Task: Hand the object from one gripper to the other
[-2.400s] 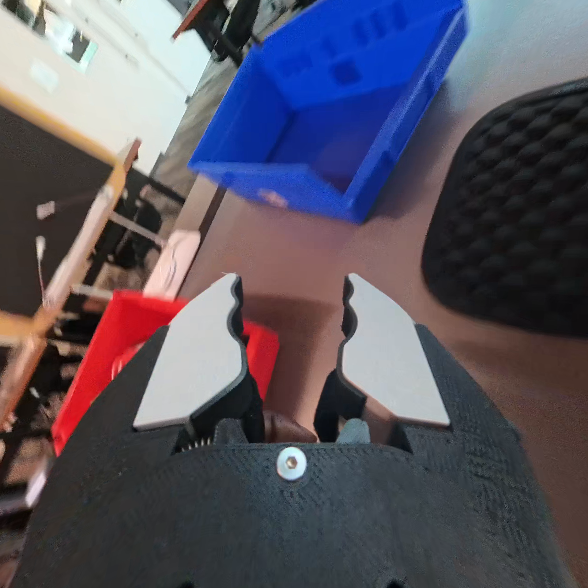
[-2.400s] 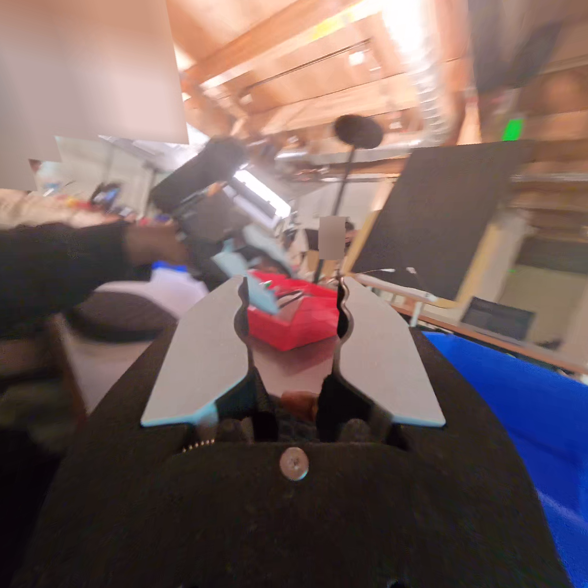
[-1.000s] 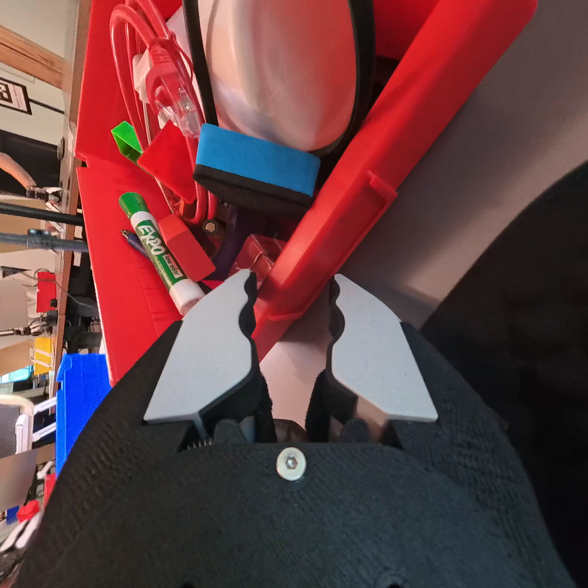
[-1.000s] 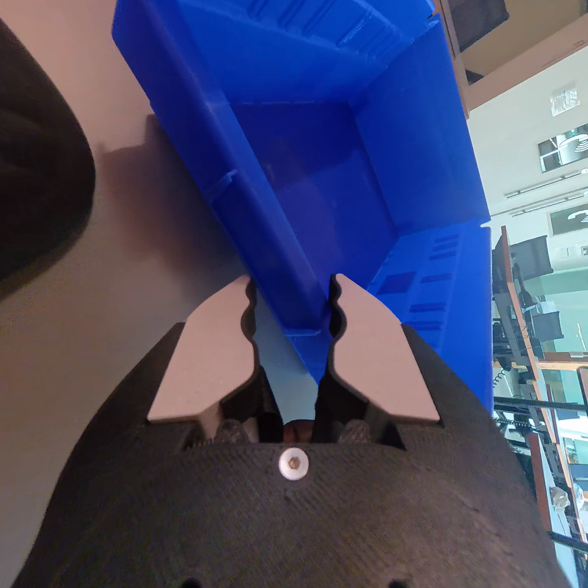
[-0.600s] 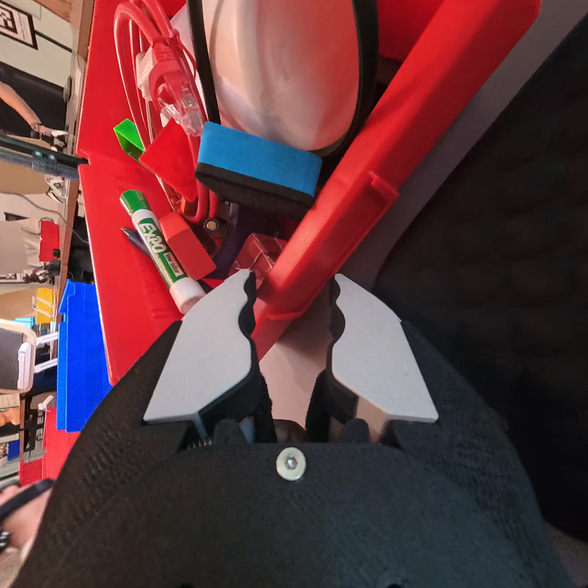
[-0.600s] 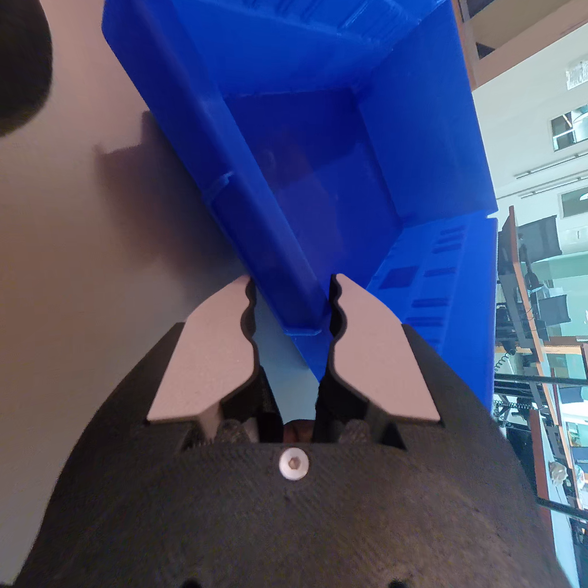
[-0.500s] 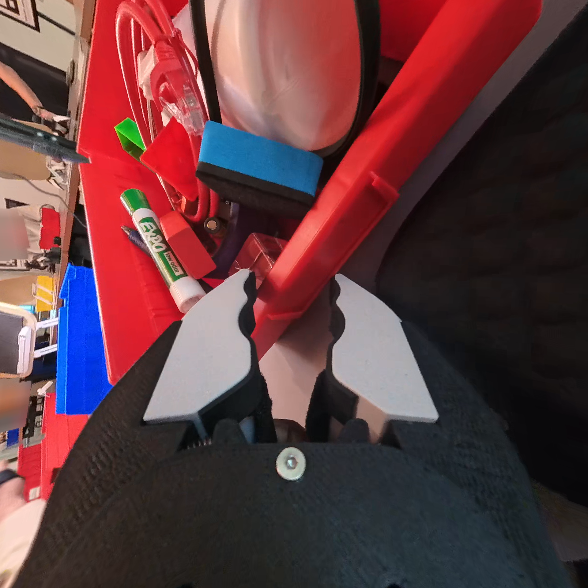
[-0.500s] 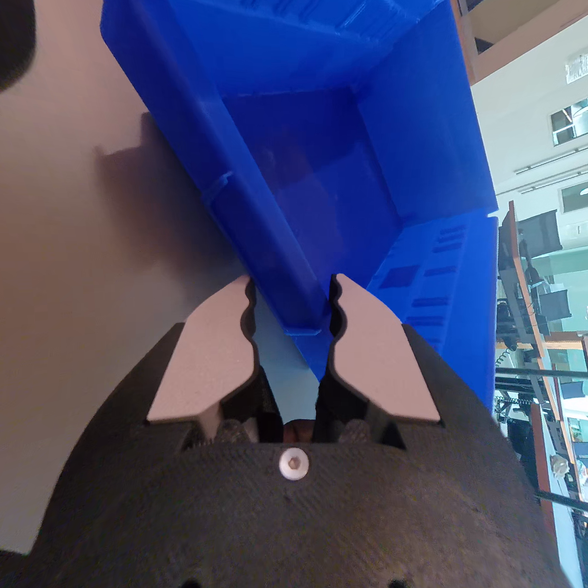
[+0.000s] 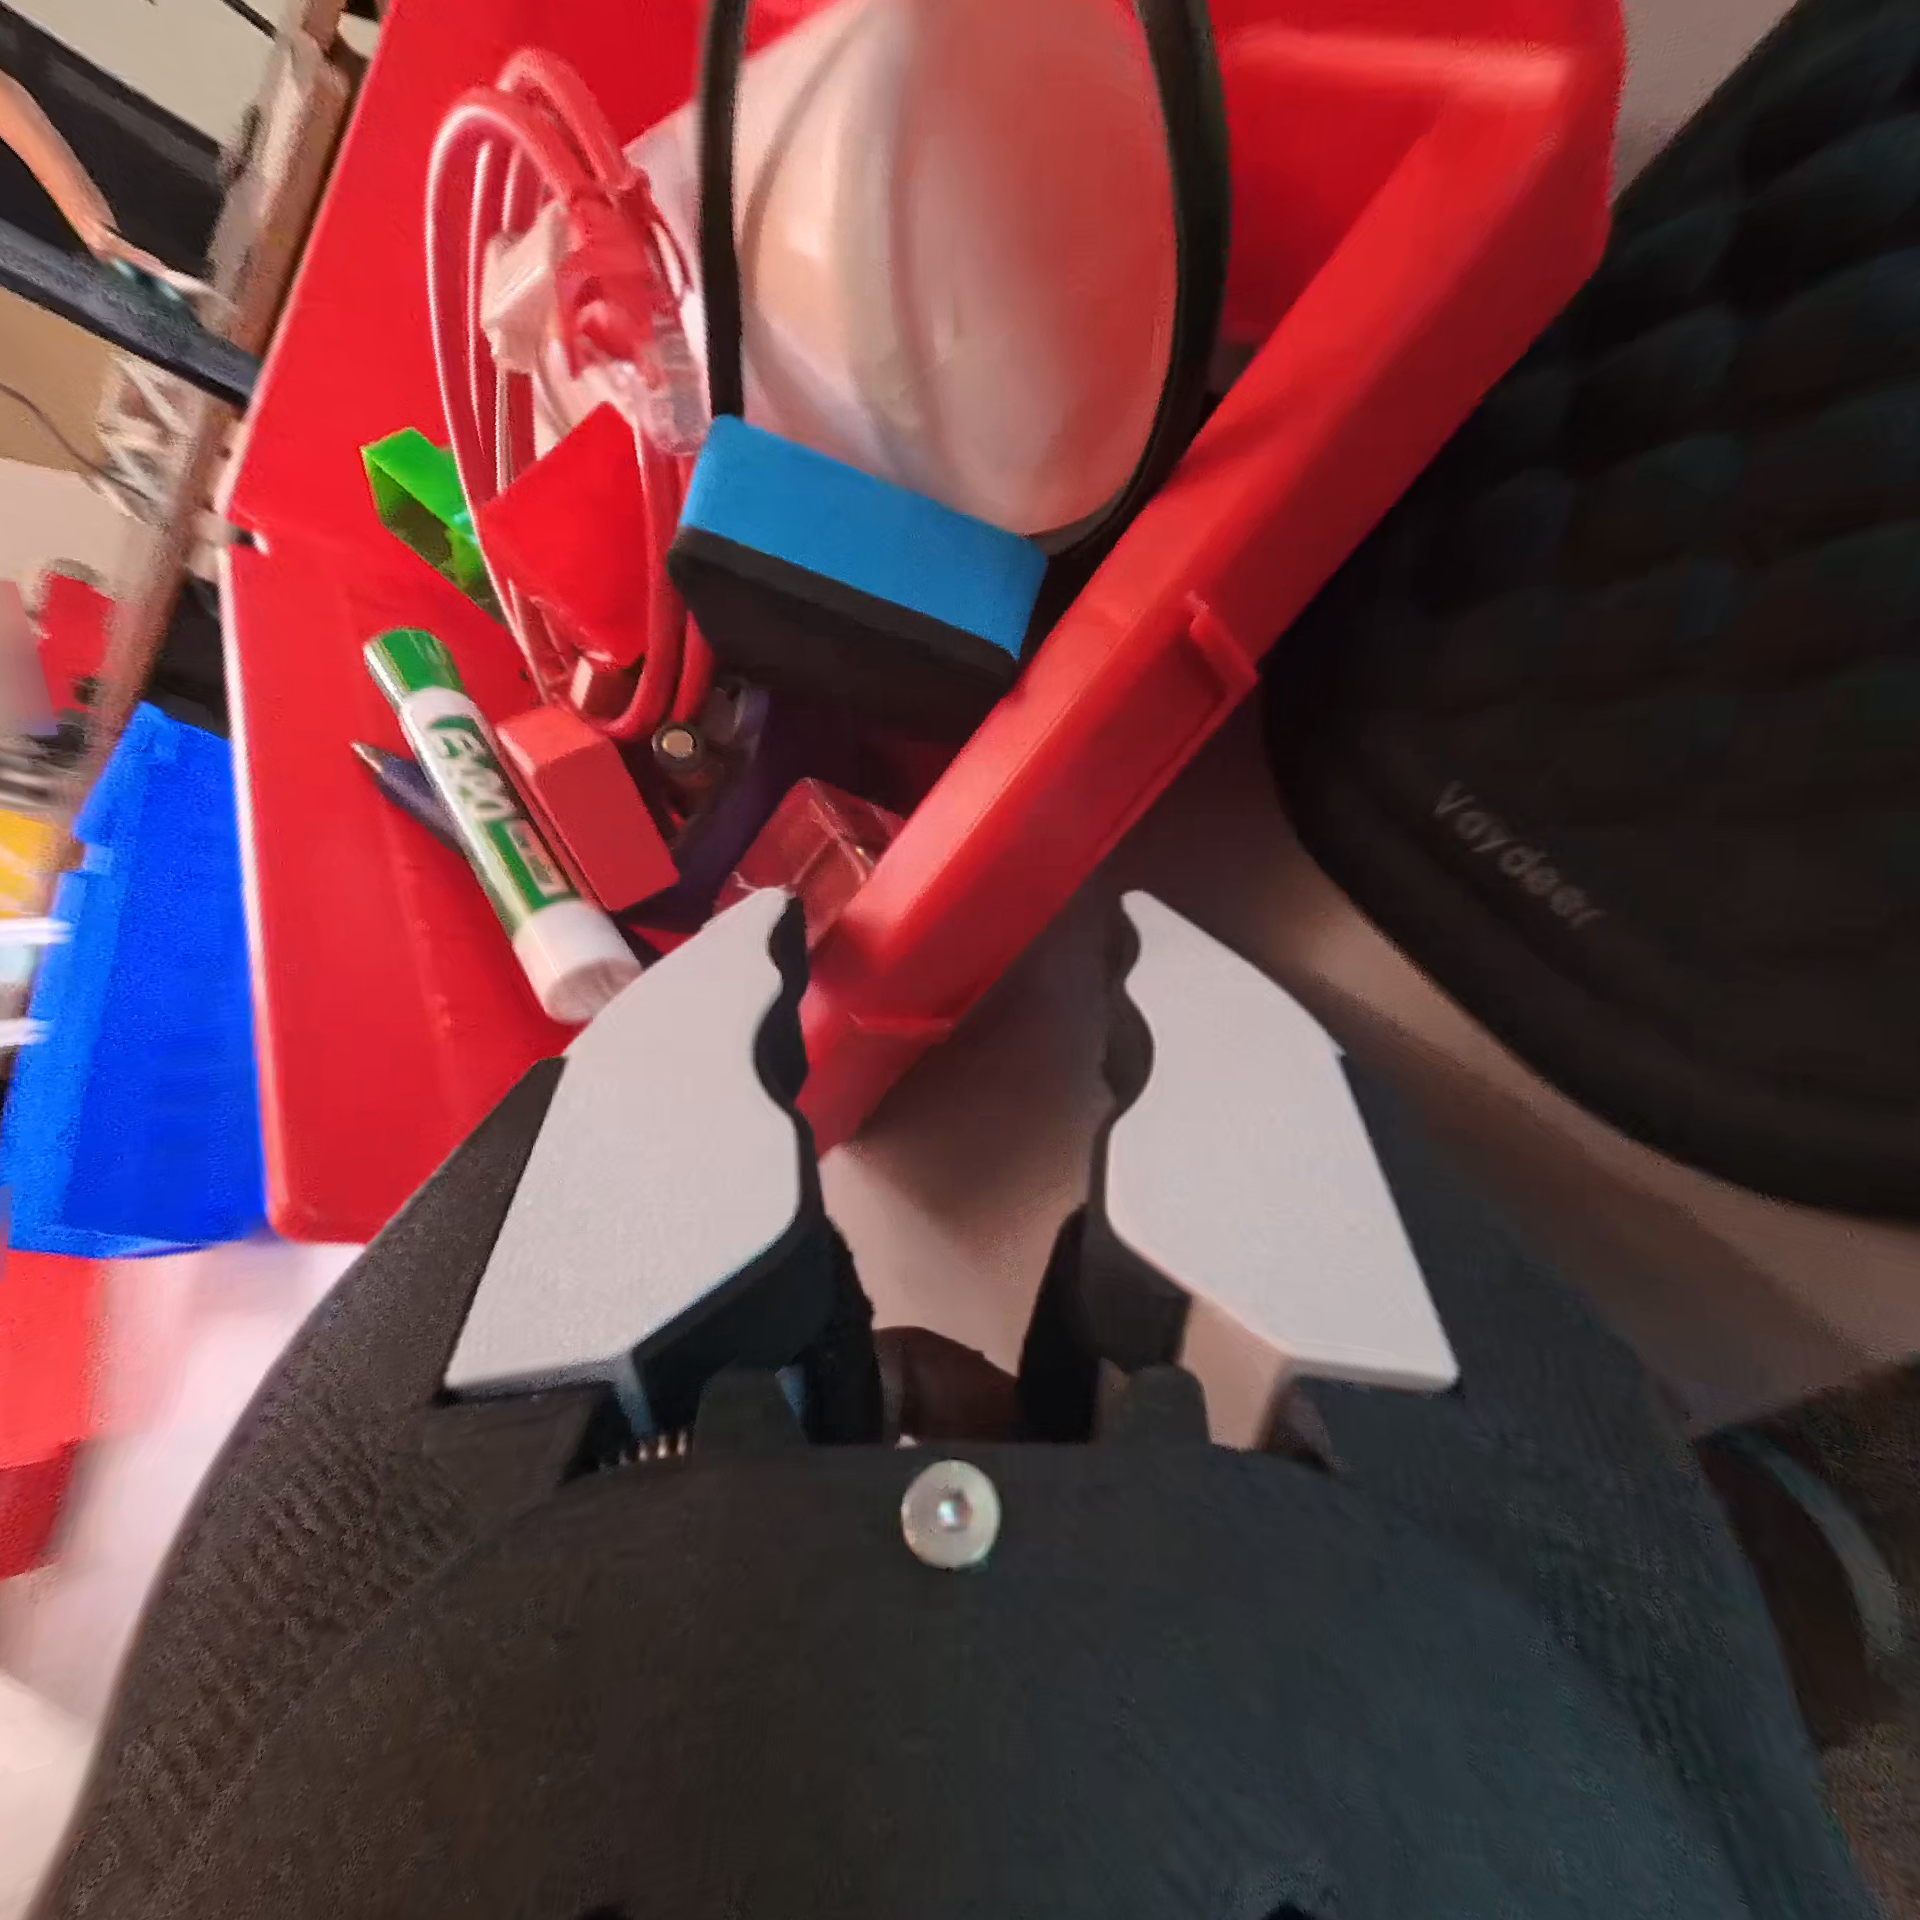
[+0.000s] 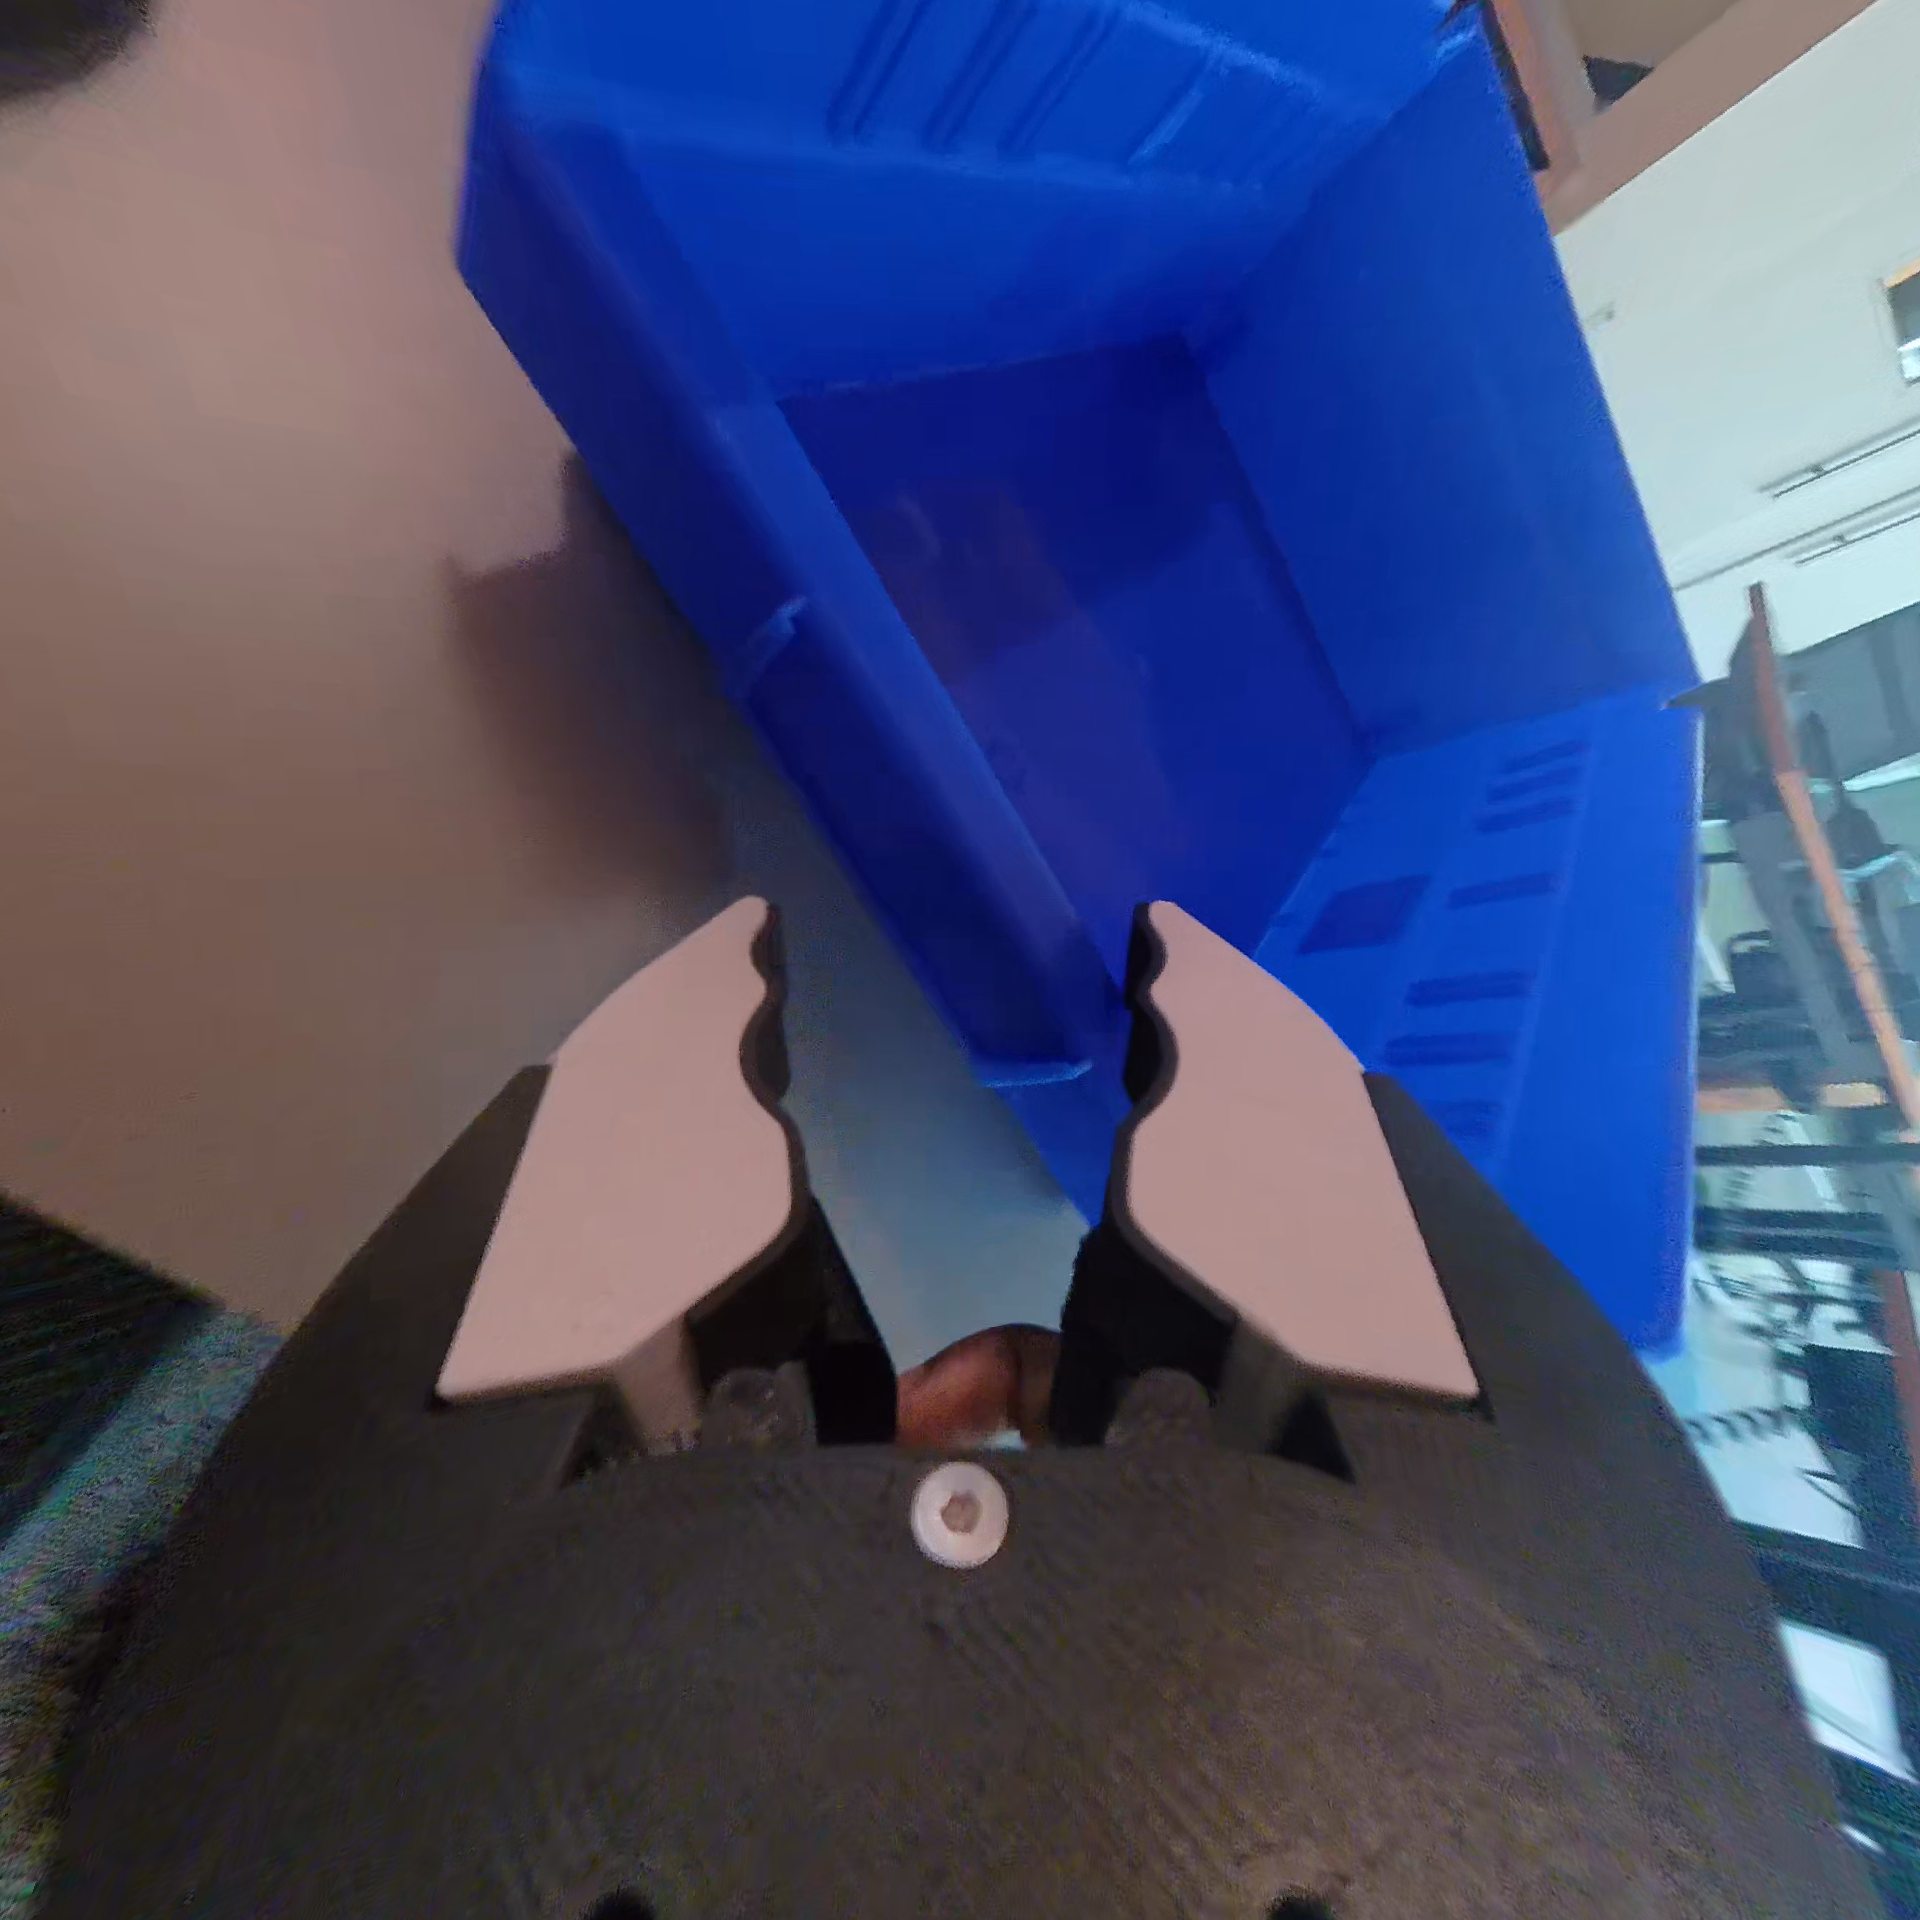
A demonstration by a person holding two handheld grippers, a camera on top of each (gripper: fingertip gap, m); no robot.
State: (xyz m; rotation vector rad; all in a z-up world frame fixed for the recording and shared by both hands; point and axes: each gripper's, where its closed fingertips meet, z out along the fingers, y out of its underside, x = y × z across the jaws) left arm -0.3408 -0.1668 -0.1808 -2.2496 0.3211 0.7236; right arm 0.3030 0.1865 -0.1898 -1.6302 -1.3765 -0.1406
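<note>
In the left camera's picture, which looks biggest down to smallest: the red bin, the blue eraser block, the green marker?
1. red bin, by far.
2. blue eraser block.
3. green marker, about as long as the eraser but much thinner.

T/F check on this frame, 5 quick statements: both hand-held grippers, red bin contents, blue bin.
1. The left hand-held gripper is open and holds nothing. True.
2. The right hand-held gripper is shut on a marker. False: it is open and empty.
3. The blue bin has nothing visible inside. True.
4. The blue-topped eraser lies on the table outside the red bin. False: it sits inside the red bin, against the round silver object.
5. The green marker is in the blue bin. False: it lies in the red bin.
</note>
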